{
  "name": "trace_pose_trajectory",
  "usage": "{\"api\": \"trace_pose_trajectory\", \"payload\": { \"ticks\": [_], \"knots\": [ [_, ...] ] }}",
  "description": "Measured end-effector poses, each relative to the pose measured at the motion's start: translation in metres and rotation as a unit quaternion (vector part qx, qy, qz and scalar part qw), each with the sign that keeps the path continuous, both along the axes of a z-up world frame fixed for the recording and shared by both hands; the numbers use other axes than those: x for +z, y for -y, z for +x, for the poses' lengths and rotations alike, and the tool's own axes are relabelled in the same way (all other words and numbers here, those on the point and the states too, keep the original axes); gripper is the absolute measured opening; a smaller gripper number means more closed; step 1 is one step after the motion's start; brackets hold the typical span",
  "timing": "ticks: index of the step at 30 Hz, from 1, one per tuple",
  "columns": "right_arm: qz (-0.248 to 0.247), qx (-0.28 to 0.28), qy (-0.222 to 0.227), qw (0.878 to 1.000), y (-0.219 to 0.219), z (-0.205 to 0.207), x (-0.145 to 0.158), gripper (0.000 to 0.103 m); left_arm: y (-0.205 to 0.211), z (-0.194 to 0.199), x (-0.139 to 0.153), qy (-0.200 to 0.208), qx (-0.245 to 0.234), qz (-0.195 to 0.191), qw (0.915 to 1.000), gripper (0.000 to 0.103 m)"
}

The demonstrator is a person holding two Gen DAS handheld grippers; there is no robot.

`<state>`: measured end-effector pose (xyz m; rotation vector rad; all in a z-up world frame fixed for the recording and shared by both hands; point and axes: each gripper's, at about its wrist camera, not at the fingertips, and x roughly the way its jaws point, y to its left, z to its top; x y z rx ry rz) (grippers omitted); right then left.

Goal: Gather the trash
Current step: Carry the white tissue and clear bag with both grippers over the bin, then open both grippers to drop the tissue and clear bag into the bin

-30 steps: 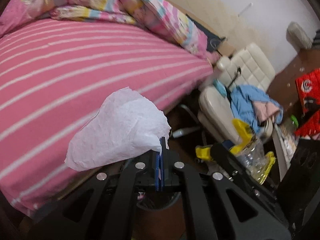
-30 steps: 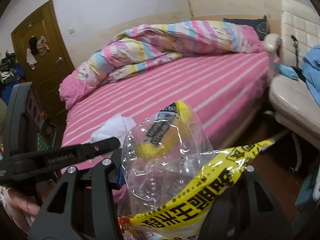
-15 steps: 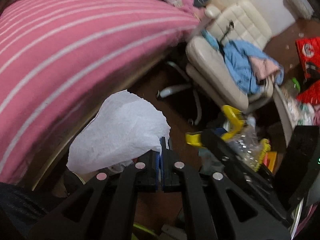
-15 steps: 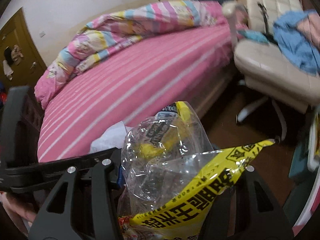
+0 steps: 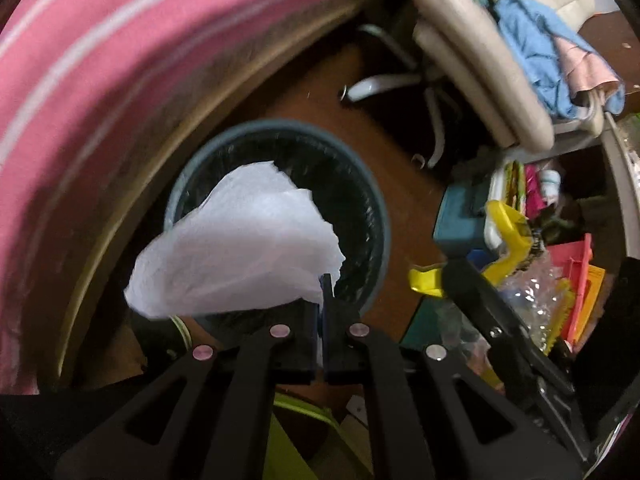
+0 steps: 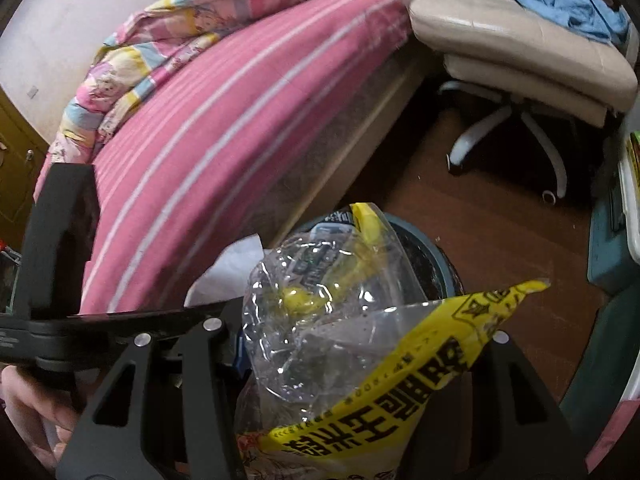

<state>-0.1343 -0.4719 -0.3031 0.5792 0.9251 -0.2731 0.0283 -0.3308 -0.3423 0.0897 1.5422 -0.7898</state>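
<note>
My left gripper (image 5: 323, 300) is shut on the corner of a crumpled white tissue (image 5: 240, 248), which hangs just above a round dark trash bin (image 5: 280, 126) with a blue-grey rim. My right gripper (image 6: 360, 360) is shut on a crinkled clear plastic wrapper (image 6: 332, 320) with a yellow printed band. That wrapper covers most of the bin (image 6: 442, 258) in the right wrist view. There the tissue (image 6: 236, 264) peeks out to the left, beside the left gripper's black finger (image 6: 120, 324). In the left wrist view the wrapper (image 5: 532, 296) shows at the right of the bin.
A bed with a pink striped sheet (image 6: 200, 140) runs along the bin's left side. A cream office chair (image 6: 520, 40) piled with blue clothes stands beyond it on the brown floor. A teal box (image 5: 460, 216) and colourful clutter lie to the right. A hand (image 6: 24, 412) holds the left gripper.
Both grippers have sunk and tipped downward, from over the bed to just above the bin. The tissue and the wrapper have stayed in their grips.
</note>
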Motion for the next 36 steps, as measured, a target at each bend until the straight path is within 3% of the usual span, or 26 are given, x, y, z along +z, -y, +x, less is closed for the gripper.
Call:
{"api": "trace_pose_trajectory", "payload": {
  "ticks": [7,17,24,32,36],
  "knots": [
    [0.022,-0.007,-0.035,0.999,0.005,0.005,-0.034,0.052,0.024,0.003,-0.041,-0.031,-0.016,0.038,0.9987,0.002],
    [0.045,-0.023,-0.085,0.995,0.009,0.015,-0.079,0.052,0.035,0.017,-0.079,-0.073,-0.005,0.057,0.9956,0.006],
    [0.057,-0.032,-0.113,0.991,0.015,0.025,-0.107,0.053,0.035,0.028,-0.097,-0.083,0.019,0.089,0.9924,0.045],
    [0.060,-0.040,-0.132,0.989,0.022,0.039,-0.125,0.056,0.023,0.044,-0.110,-0.096,0.065,0.108,0.9874,0.060],
    [0.056,-0.044,-0.132,0.989,0.022,0.038,-0.122,0.071,0.023,0.046,-0.110,-0.093,0.066,0.107,0.9876,0.067]
  ]
}}
